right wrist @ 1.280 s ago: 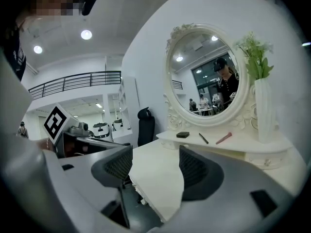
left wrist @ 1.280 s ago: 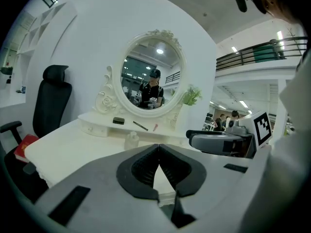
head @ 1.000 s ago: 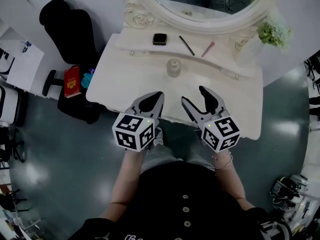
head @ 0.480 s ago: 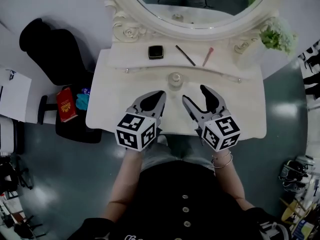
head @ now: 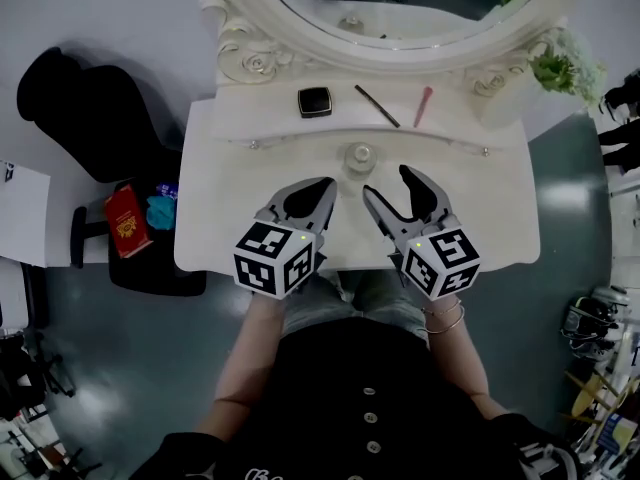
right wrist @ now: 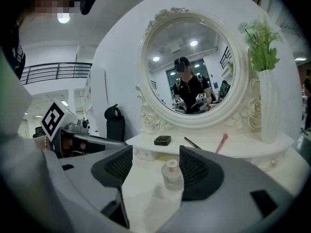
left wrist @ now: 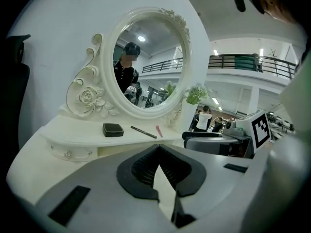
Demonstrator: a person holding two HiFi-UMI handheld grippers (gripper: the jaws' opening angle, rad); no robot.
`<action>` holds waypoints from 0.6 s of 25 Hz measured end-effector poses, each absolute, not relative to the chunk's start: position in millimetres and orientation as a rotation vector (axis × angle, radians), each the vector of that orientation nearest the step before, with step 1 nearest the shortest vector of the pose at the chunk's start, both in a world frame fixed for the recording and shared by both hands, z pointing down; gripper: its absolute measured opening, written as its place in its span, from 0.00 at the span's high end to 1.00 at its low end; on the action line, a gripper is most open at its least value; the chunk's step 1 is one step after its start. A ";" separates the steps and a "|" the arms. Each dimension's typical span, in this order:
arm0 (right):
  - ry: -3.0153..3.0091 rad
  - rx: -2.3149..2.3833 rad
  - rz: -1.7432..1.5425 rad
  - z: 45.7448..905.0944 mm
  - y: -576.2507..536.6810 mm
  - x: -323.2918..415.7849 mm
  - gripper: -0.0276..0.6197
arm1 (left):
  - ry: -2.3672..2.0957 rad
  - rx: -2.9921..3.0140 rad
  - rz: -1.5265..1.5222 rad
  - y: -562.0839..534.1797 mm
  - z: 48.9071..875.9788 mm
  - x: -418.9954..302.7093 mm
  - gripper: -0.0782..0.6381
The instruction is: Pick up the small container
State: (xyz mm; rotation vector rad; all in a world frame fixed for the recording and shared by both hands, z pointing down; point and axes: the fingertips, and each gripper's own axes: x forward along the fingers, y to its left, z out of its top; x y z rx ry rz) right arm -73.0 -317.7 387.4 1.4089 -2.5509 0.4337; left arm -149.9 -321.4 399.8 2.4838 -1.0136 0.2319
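Right gripper view: bottle (right wrist: 172, 175) stands just beyond the right gripper (right wrist: 154, 171), whose jaws are spread; left gripper (left wrist: 159, 150) pressed together, empty.

- The small container (head: 360, 158) is standing on the table (head: 480, 218), centred, before the rear shelf (head: 260, 115).
- A flat case (head: 315, 101), a pencil (head: 377, 106) and a stick (head: 423, 106) are lying on that shelf, left to right, below the mirror (head: 400, 13).
- A plant vase (head: 560, 68) is standing at the shelf's right end.
- The left gripper (head: 322, 186) and right gripper (head: 388, 185) are hovering side by side over the table's front part, with the container just beyond them.
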 end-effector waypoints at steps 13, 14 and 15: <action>-2.476 1.437 0.442 398.1 -314.2 -58.9 0.52 | -0.991 2.422 0.242 -309.2 431.4 -160.1 0.87; -2.475 1.431 0.445 400.0 -313.4 -59.6 0.52 | -0.998 2.419 0.239 -308.9 432.4 -161.1 0.87; -2.473 1.421 0.450 402.2 -312.5 -60.5 0.52 | -1.004 2.415 0.234 -308.6 432.9 -162.0 0.87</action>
